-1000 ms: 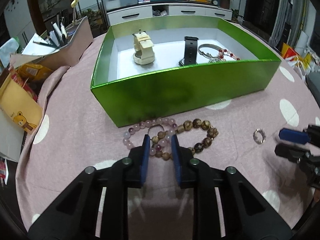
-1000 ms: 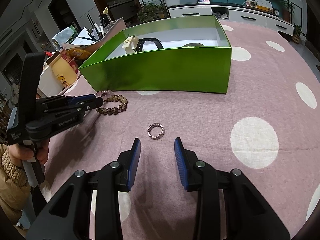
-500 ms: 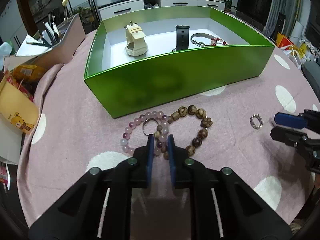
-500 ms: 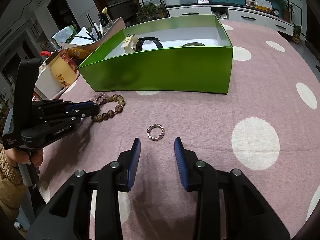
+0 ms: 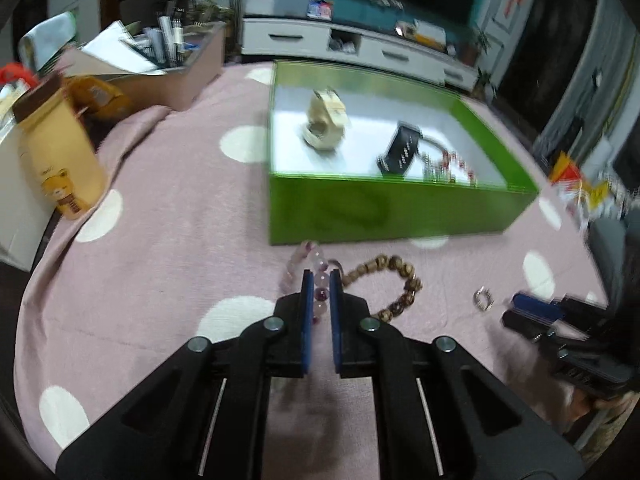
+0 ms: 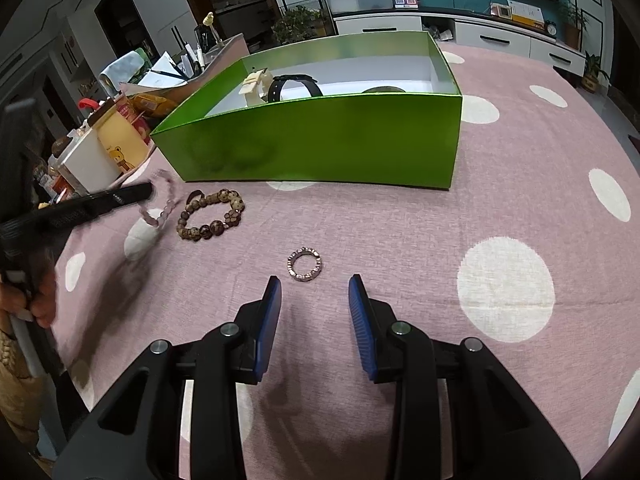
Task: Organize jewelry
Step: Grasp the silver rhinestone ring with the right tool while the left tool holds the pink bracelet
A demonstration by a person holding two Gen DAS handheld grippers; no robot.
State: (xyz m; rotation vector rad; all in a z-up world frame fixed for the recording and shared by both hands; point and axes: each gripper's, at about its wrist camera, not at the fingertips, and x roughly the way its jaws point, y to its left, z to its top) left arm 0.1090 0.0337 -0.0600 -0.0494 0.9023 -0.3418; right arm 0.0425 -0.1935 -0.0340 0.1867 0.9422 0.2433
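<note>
My left gripper (image 5: 321, 276) is shut on a pink bead bracelet (image 5: 318, 268) and holds it lifted off the cloth; the bracelet hangs from it in the right wrist view (image 6: 164, 204). A brown bead bracelet (image 5: 396, 284) lies on the pink cloth beside it (image 6: 212, 220). A small silver ring (image 6: 305, 265) lies just ahead of my open, empty right gripper (image 6: 314, 292). The green box (image 5: 392, 208) holds a cream watch (image 5: 324, 124), a black watch (image 5: 402, 152) and a bangle.
A yellow bear-print carton (image 5: 60, 156) and a pen-filled box (image 5: 160, 68) stand at the table's left. The table is covered by a pink cloth with white dots (image 6: 504, 288). A white TV cabinet (image 5: 360, 48) stands behind.
My left gripper closed on the pink bracelet and lifted it away from the brown one, swinging left. The right gripper stayed still and open.
</note>
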